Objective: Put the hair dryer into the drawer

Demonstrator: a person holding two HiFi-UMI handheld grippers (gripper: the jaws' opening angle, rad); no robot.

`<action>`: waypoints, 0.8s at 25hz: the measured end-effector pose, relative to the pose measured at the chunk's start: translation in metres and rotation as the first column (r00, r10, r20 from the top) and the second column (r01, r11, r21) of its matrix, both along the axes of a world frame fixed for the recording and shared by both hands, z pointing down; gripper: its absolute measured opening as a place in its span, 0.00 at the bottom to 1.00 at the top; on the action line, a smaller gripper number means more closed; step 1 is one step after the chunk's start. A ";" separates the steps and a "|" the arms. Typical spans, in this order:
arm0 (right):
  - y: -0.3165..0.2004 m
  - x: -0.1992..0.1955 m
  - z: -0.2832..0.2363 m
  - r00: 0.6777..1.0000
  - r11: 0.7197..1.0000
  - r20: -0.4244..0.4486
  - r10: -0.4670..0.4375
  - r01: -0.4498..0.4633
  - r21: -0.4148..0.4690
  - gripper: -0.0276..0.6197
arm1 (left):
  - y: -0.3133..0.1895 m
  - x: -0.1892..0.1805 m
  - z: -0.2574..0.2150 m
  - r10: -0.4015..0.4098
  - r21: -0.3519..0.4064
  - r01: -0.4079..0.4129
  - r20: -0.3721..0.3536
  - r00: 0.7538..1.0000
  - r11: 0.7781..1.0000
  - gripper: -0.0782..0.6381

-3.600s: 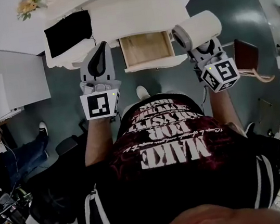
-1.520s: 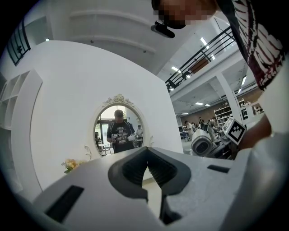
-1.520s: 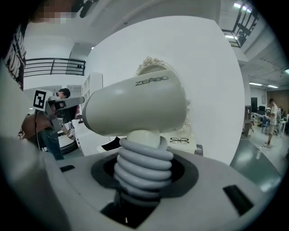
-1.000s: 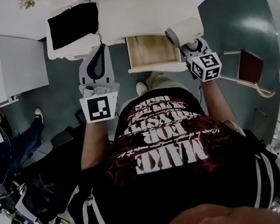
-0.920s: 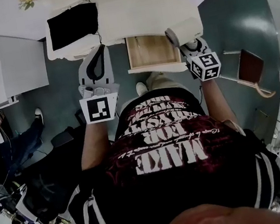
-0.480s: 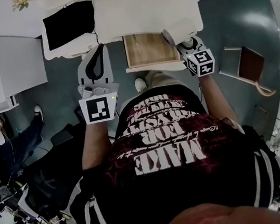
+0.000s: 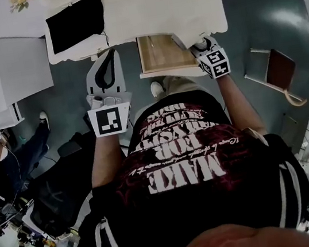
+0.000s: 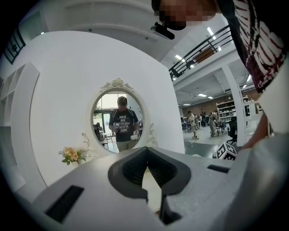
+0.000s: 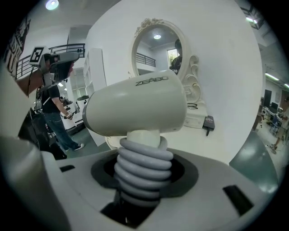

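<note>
Where the right gripper [image 7: 203,47] clamps the hair dryer [image 9: 135,108], cord [image 9: 142,158] hides it.

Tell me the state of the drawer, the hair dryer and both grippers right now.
drawer, pulled open, bare wood showing inside.
hair dryer, held by its handle, cord coiled round the handle.
right gripper, shut on the hair dryer's cord-wrapped handle.
left gripper, shut, nothing between its jaws.
</note>
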State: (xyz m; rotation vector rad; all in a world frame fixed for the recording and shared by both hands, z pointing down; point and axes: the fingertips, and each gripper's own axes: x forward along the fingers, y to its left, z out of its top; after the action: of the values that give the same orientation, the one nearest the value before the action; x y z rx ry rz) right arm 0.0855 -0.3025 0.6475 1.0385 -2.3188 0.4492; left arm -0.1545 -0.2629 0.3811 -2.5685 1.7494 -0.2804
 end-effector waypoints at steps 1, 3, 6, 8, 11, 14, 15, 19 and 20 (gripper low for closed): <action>0.000 -0.003 0.006 1.000 1.000 -0.007 -0.014 0.014 -0.009 0.34 | -0.001 0.000 0.001 0.000 -0.005 0.000 0.000 1.000 1.000 0.11; 0.003 -0.009 0.019 0.999 0.999 -0.016 -0.039 0.038 -0.033 0.34 | -0.002 0.001 0.004 -0.005 -0.018 0.005 -0.001 1.000 1.000 0.11; 0.007 -0.018 0.033 0.997 0.996 -0.025 -0.074 0.072 -0.060 0.34 | -0.001 -0.001 0.007 -0.016 -0.036 0.015 -0.006 1.000 0.999 0.11; 0.009 -0.023 0.040 0.995 0.993 -0.031 -0.096 0.093 -0.073 0.34 | -0.002 -0.003 0.008 -0.021 -0.043 0.020 -0.014 1.000 0.999 0.11; 0.012 -0.032 0.050 0.991 0.988 -0.036 -0.133 0.129 -0.089 0.34 | -0.003 -0.006 0.007 -0.030 -0.043 0.029 -0.012 0.999 0.999 0.11; 0.015 -0.040 0.059 0.983 0.980 -0.038 -0.180 0.175 -0.096 0.34 | -0.003 -0.006 0.008 -0.032 -0.041 0.032 -0.007 0.999 0.999 0.11; 0.017 -0.043 0.063 0.980 0.977 -0.043 -0.195 0.190 -0.102 0.34 | -0.003 -0.005 0.008 -0.032 -0.041 0.032 -0.006 0.999 0.999 0.11; 0.025 -0.052 0.073 0.970 0.964 -0.053 -0.239 0.231 -0.132 0.34 | -0.003 -0.009 0.012 -0.041 -0.060 0.041 0.001 0.999 0.997 0.11; 0.026 -0.055 0.076 0.967 0.962 -0.052 -0.248 0.240 -0.134 0.34 | -0.004 -0.011 0.012 -0.044 -0.060 0.044 0.005 0.999 0.997 0.11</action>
State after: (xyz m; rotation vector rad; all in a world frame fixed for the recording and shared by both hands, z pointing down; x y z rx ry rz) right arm 0.0301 -0.2769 0.7233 0.6853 -2.2860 0.4483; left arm -0.1657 -0.2673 0.3928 -2.5703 1.8257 -0.3439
